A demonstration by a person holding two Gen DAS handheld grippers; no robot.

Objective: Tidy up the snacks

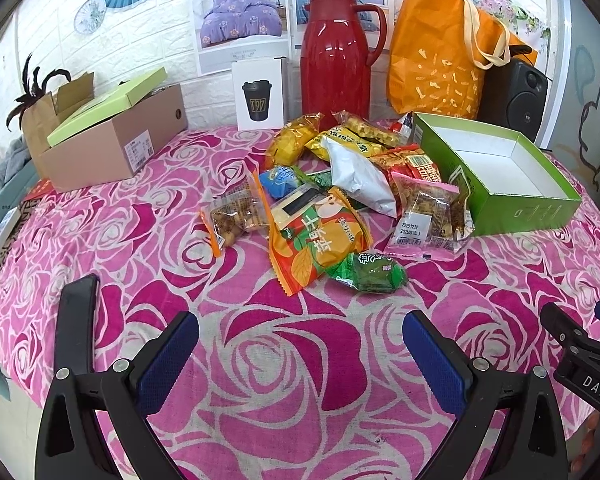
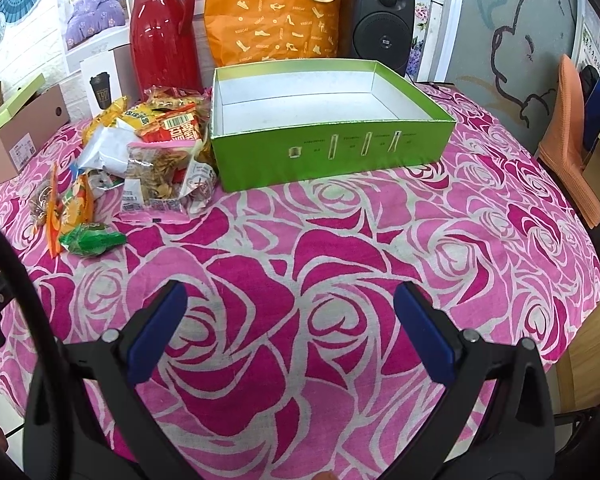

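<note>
Both sets of fingers released, empty: left gripper point(image 1: 300, 344), right gripper point(image 2: 290, 320) low over surface point(image 2: 340, 248) | snack pile point(image 1: 332, 188) mid-left, touching empty green box point(image 2: 332, 148) | I'd take green packet point(image 1: 366, 274) first, nearest, then box it.

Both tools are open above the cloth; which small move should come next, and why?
Probably reach the open left tool forward to the small green snack packet: it lies nearest, apart from the pile, and the green cardboard box holds nothing.
</note>
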